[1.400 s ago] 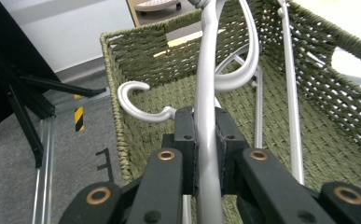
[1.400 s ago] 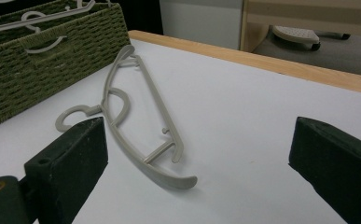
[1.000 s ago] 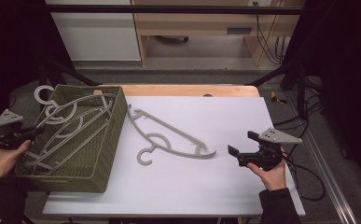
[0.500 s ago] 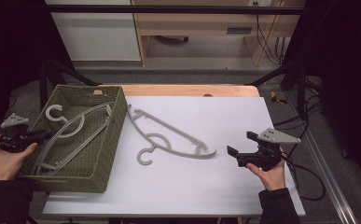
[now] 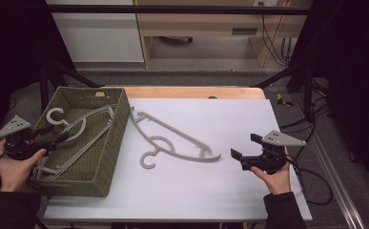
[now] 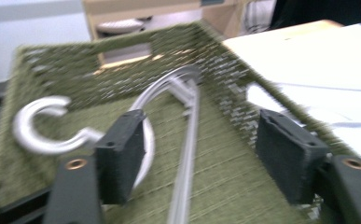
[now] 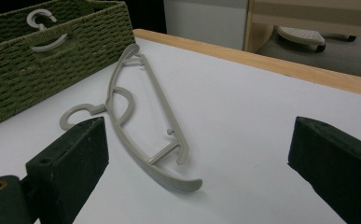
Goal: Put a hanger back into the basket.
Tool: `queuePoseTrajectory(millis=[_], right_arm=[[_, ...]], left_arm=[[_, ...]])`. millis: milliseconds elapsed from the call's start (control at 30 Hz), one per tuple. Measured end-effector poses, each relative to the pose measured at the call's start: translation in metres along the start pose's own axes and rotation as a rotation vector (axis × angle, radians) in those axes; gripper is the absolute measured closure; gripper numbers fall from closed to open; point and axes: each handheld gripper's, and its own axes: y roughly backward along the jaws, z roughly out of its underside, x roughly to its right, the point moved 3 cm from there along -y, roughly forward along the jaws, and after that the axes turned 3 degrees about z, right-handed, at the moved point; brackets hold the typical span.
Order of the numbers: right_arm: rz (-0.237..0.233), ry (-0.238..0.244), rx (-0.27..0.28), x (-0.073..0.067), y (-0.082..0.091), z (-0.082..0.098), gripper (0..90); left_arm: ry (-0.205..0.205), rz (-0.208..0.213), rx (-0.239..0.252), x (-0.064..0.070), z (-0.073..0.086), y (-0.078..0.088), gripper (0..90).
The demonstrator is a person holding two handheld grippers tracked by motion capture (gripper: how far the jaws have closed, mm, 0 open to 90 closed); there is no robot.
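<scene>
A green woven basket stands at the table's left with grey hangers lying inside it. My left gripper reaches over the basket's near left corner. Its jaws have just been opening, and in the left gripper view a hanger's bar runs between the pads without touching them. Another grey hanger lies flat on the white tabletop beside the basket. My right gripper rests open near that hanger's right end, and the right gripper view has the hanger ahead of its wide jaws.
The white surface sits on a wooden table whose far edge shows. Beyond it are a white cabinet and a wooden shelf unit. Cables trail off the table's right side.
The hanger that hung over the basket's far left rim has come down into the basket. The left gripper's jaws have opened off it, and the hand shifted a little. The right hand stayed put.
</scene>
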Motion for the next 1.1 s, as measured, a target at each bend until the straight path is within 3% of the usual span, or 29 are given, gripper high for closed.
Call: queuePoseTrajectory(millis=[33, 267, 333, 367, 400, 433, 533, 800, 1000, 1100], right_arm=[[0.000, 0.000, 0.000, 0.000, 0.000, 0.000, 5.3], [-0.022, 0.002, 0.000, -0.008, -0.007, -0.003, 5.5], [-0.030, 0.015, -0.005, -0.010, -0.010, -0.003, 5.5], [-0.035, 0.018, -0.009, -0.012, -0.011, -0.003, 5.5], [-0.037, 0.020, -0.011, -0.014, -0.013, -0.003, 5.6], [-0.044, 0.024, -0.015, -0.016, -0.015, -0.003, 5.7], [-0.057, 0.037, -0.028, -0.021, -0.021, -0.003, 5.7], [-0.101, 0.057, -0.054, -0.037, -0.041, -0.001, 6.3], [-0.133, 0.083, -0.080, -0.050, -0.060, -0.004, 7.4], [-0.147, 0.073, -0.080, -0.054, -0.069, -0.006, 8.1]], left_arm=[[0.000, 0.000, 0.000, 0.000, 0.000, 0.000, 26.9], [-0.060, 0.120, 0.041, 0.054, -0.006, -0.009, 14.6], [-0.060, 0.154, 0.047, 0.066, -0.005, -0.014, 12.8], [-0.060, 0.154, 0.047, 0.066, -0.005, -0.014, 12.5], [-0.056, 0.183, 0.051, 0.078, -0.001, -0.018, 12.3], [-0.056, 0.183, 0.051, 0.078, -0.001, -0.018, 11.6], [-0.083, 0.204, 0.034, 0.095, 0.004, -0.027, 11.1], [-0.099, 0.226, 0.022, 0.109, 0.014, -0.033, 10.7], [-0.103, 0.229, 0.021, 0.112, 0.015, -0.034, 10.6], [-0.106, 0.235, 0.020, 0.113, 0.014, -0.034, 10.4]])
